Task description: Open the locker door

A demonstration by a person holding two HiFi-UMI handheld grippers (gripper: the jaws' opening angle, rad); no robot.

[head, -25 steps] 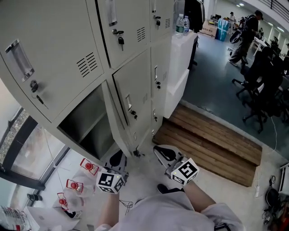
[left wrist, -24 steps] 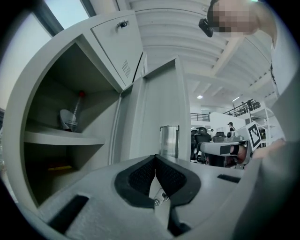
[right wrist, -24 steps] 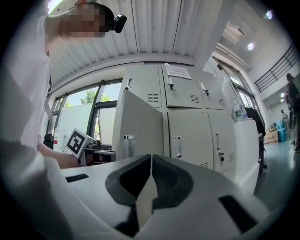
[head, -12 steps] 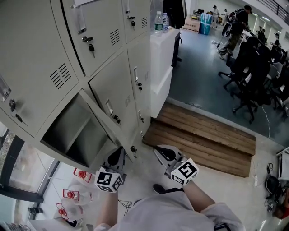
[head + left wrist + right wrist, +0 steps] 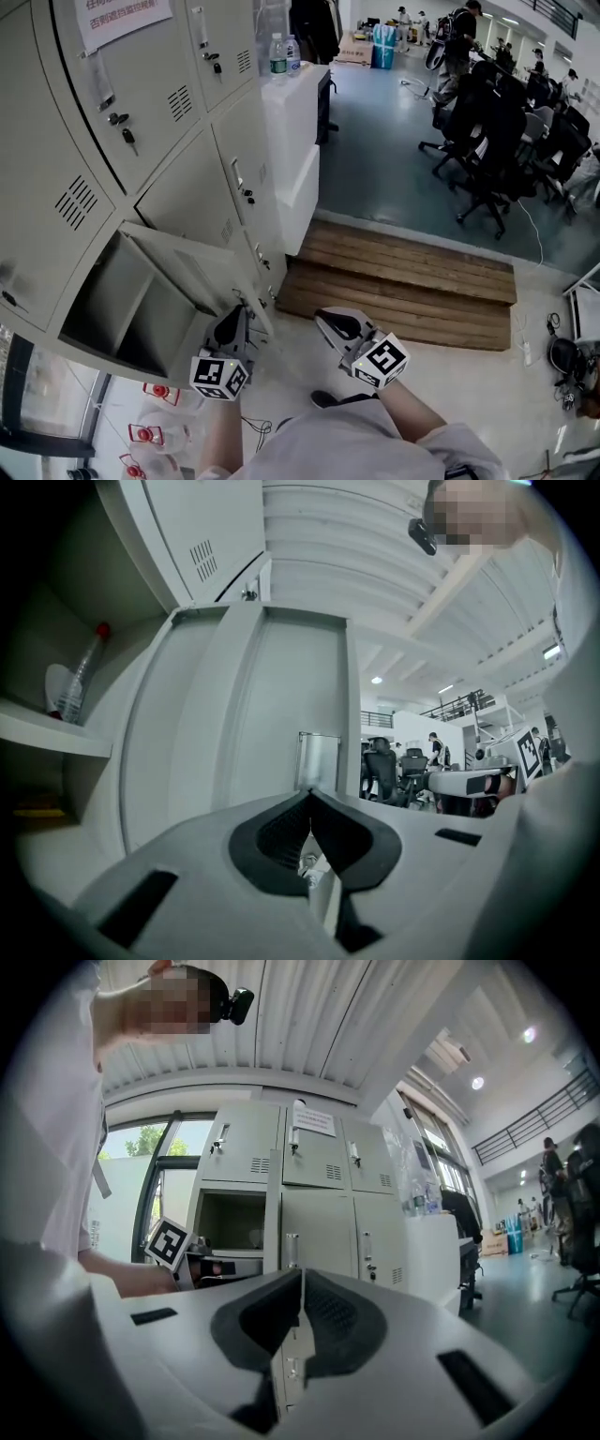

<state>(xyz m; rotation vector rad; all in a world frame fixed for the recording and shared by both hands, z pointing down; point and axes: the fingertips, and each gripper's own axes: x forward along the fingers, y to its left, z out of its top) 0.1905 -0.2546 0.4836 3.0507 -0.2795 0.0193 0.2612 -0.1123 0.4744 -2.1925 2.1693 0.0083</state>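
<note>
Grey lockers (image 5: 159, 112) filled the left of the head view, with office chairs (image 5: 487, 150) at the upper right. Over the last second the locker door (image 5: 183, 261) at lower left had swung further out, baring more of its compartment (image 5: 117, 314). The left gripper (image 5: 230, 330) stayed at the door's free edge, clamped on a small metal piece (the key (image 5: 307, 862), by the look of it). The right gripper (image 5: 330, 321) hung at lower centre, jaws pressed together on nothing. The opening looked all but done, with only the letting go left.
</note>
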